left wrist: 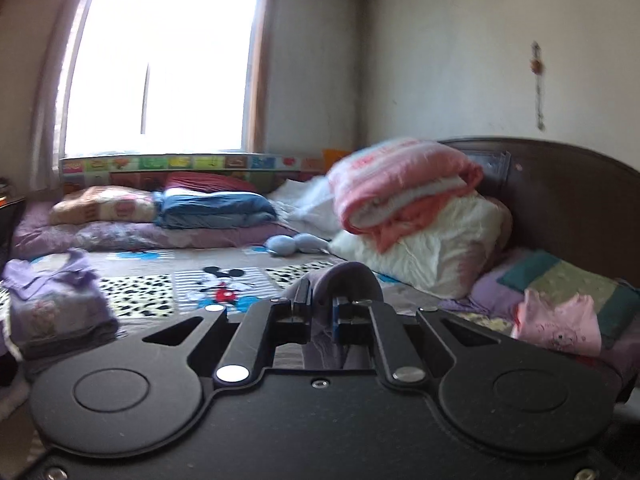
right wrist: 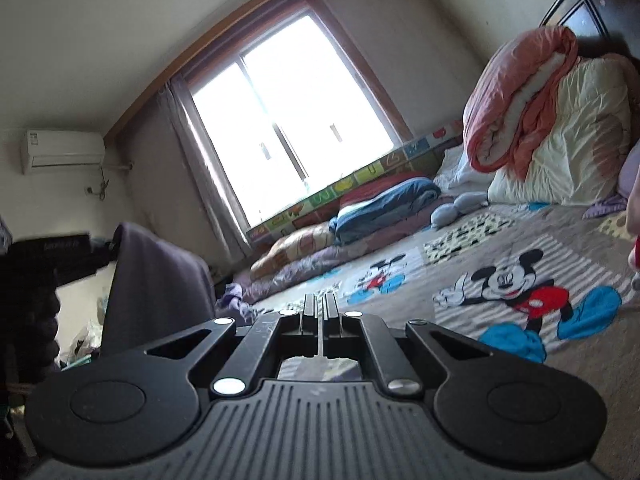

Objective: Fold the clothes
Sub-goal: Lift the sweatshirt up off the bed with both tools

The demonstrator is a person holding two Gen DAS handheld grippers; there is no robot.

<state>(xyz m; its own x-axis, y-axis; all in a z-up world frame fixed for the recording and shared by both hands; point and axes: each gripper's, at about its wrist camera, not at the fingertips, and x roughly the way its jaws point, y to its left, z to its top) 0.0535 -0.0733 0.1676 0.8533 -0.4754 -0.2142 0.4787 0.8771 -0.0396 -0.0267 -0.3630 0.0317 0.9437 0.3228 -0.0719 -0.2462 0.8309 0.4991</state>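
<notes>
Left tool (left wrist: 320,304) is pinching a grey-purple cloth (left wrist: 344,280) and holds it up over the bed (left wrist: 224,256). Right tool (right wrist: 321,304) is closed with nothing in it. Folded purple clothes (left wrist: 56,304) sit on the bed's left side, and a pink top (left wrist: 560,320) lies on the right

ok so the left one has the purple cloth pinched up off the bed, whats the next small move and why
Probably bring the right hand-held gripper over to the hanging edge of the purple cloth and pinch it. The left hand-held gripper is shut on that cloth alone, which droops from one point, while the right one is shut and empty above the bed. Two grips would let it spread for folding.
</notes>
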